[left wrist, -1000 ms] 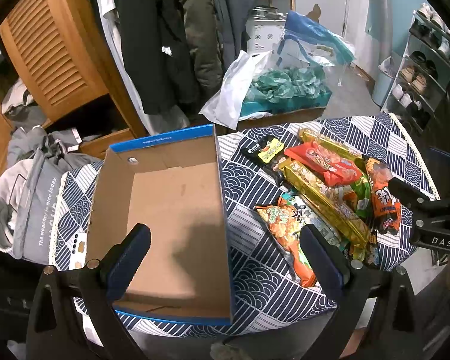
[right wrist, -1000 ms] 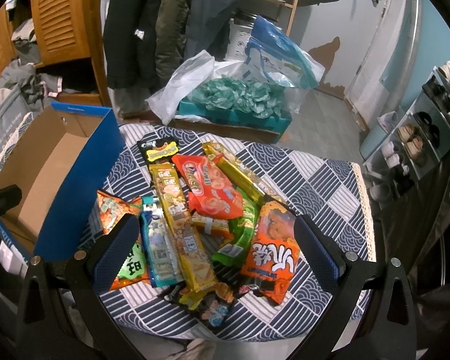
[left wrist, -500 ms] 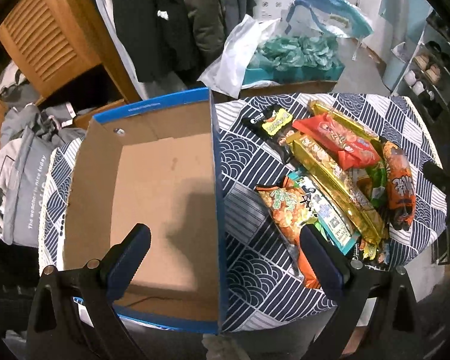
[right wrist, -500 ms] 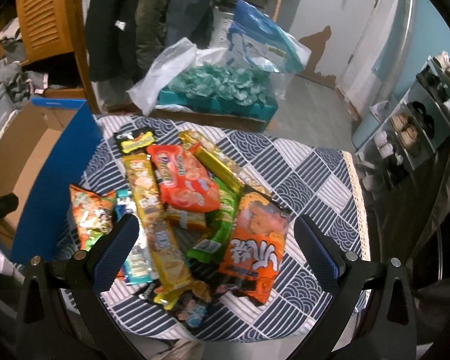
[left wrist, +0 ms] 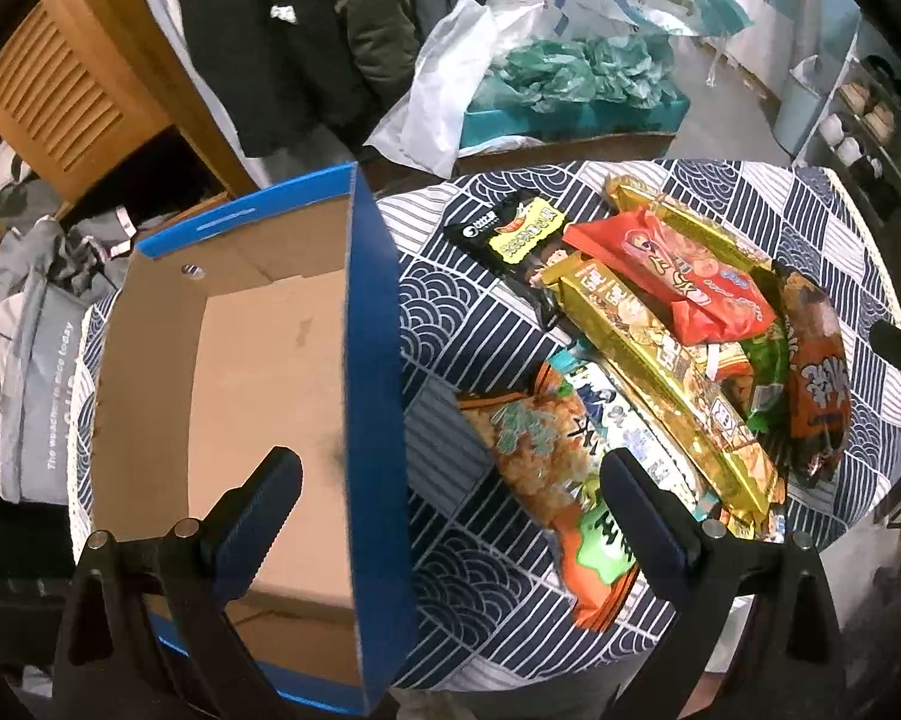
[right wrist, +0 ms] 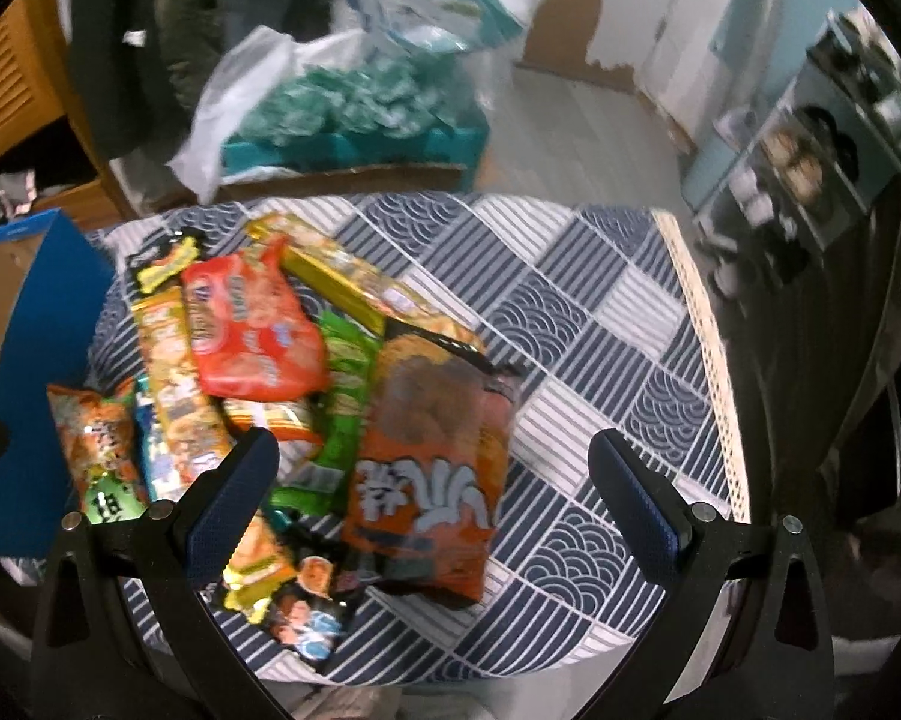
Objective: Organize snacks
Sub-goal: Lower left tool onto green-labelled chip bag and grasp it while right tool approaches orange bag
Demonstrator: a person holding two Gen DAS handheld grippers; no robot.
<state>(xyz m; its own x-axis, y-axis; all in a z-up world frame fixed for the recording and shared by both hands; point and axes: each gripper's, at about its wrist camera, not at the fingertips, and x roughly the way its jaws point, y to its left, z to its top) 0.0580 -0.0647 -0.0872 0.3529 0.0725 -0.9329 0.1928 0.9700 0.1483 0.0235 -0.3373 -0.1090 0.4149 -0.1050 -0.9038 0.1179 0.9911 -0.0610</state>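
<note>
Where cloth lies patterned, crinkly snack packets (right wrist: 426,450)

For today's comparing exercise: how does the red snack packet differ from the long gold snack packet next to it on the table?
The red snack packet is short and broad; the long gold snack packet is narrow and stretches much further. The red one lies on top of the pile, its end overlapping the gold one. Both lie flat, unopened, on the patterned tablecloth.

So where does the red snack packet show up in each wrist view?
Left wrist: red packet upper right, lying over the gold packets.
Right wrist: red packet left of centre, atop the pile.
Shared landmark: the blue cardboard box, left of the snacks in both.
</note>
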